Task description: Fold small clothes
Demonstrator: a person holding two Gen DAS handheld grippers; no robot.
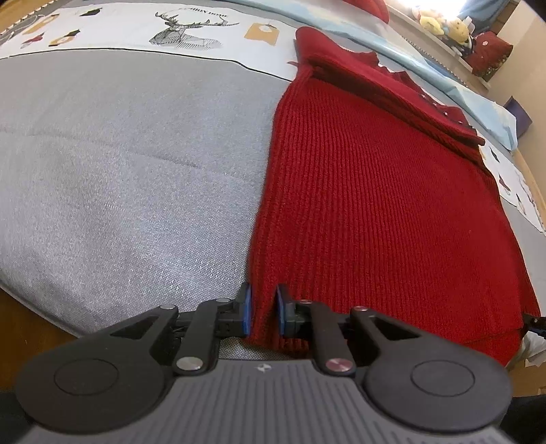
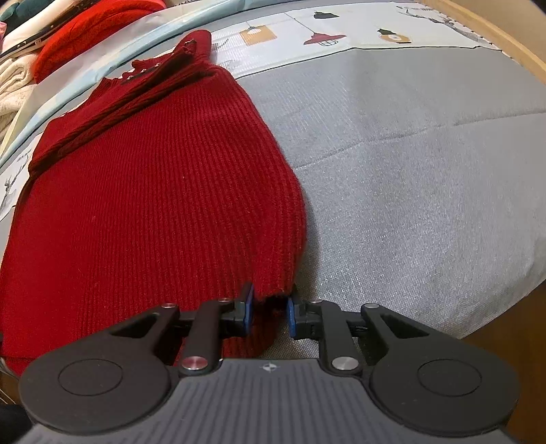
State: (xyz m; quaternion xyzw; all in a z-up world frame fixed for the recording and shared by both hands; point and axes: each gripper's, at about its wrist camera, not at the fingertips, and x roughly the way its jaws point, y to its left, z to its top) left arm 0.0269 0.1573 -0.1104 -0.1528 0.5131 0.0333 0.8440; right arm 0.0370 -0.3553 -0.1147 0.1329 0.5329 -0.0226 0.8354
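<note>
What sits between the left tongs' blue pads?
The near hem corner of the red ribbed knit sweater, pinched by the left tongs, in the left wrist view.

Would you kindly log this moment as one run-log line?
left gripper: shut on red sweater hem corner | right gripper: shut on other hem corner | fold: not yet

Under my tools lies a grey bedcover (image 1: pixel 136 177), woven and faintly creased, running ahead and out to either side. Beyond it, farther from me, a white printed sheet (image 1: pixel 136 30) shows a line-drawn stag (image 1: pixel 186 32) ahead of my left tool and a red hanging lamp print (image 2: pixel 324 38) ahead of my right. A pale blue strip of bedding (image 1: pixel 443 73) borders the far edge. Past that, far ahead and to the right of my left tool, yellow soft toys (image 1: pixel 443 25) sit on a ledge. Far to the left of my right tool, folded red cloth (image 2: pixel 99 25) rests on cream fabric (image 2: pixel 13 88). A wooden bed frame (image 2: pixel 494 37) edges the right.
</note>
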